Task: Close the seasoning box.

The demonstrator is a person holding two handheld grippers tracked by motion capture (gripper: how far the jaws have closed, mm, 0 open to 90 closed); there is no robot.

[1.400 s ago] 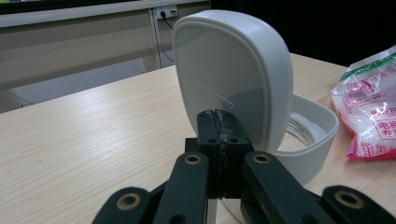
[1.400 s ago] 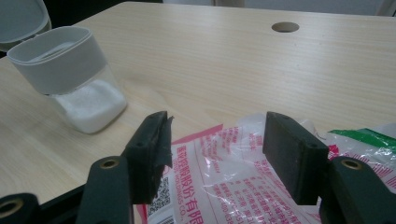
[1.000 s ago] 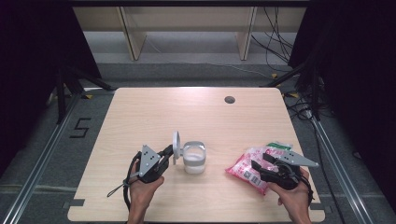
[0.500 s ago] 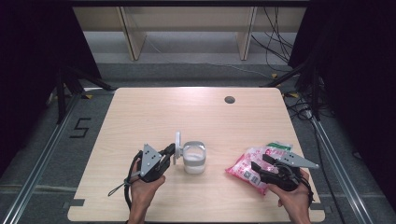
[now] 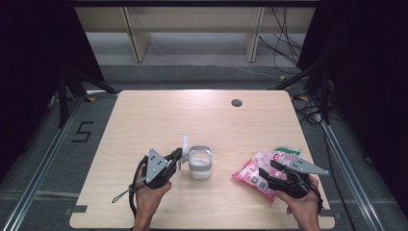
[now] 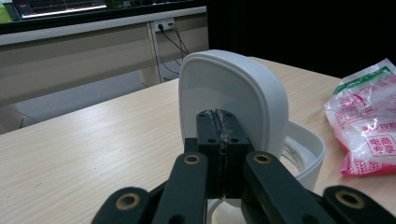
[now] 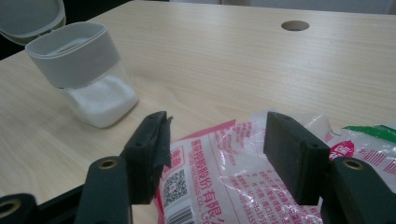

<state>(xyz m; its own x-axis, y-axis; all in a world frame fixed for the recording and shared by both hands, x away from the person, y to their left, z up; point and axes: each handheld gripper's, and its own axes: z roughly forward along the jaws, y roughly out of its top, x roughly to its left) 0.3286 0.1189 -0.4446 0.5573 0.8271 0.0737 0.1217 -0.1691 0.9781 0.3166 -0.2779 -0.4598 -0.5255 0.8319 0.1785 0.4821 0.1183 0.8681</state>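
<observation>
The bag (image 5: 262,169) was straddled by the open right hand-held gripper (image 5: 264,174), well right of the jar (image 5: 199,162), whose lid (image 6: 231,100) was pinched by the closed left hand-held gripper (image 5: 176,155).

Lower part of the flip lid (image 6: 229,98) masked by the closed jaws of the left hand-held gripper (image 6: 219,135), so hinge unseen. Jar (image 6: 306,154) mostly behind lid, cut by bottom edge. Pink bag (image 7: 243,186) cropped at bottom and right; print possibly Chinese, too small on high view (image 5: 255,171).
</observation>
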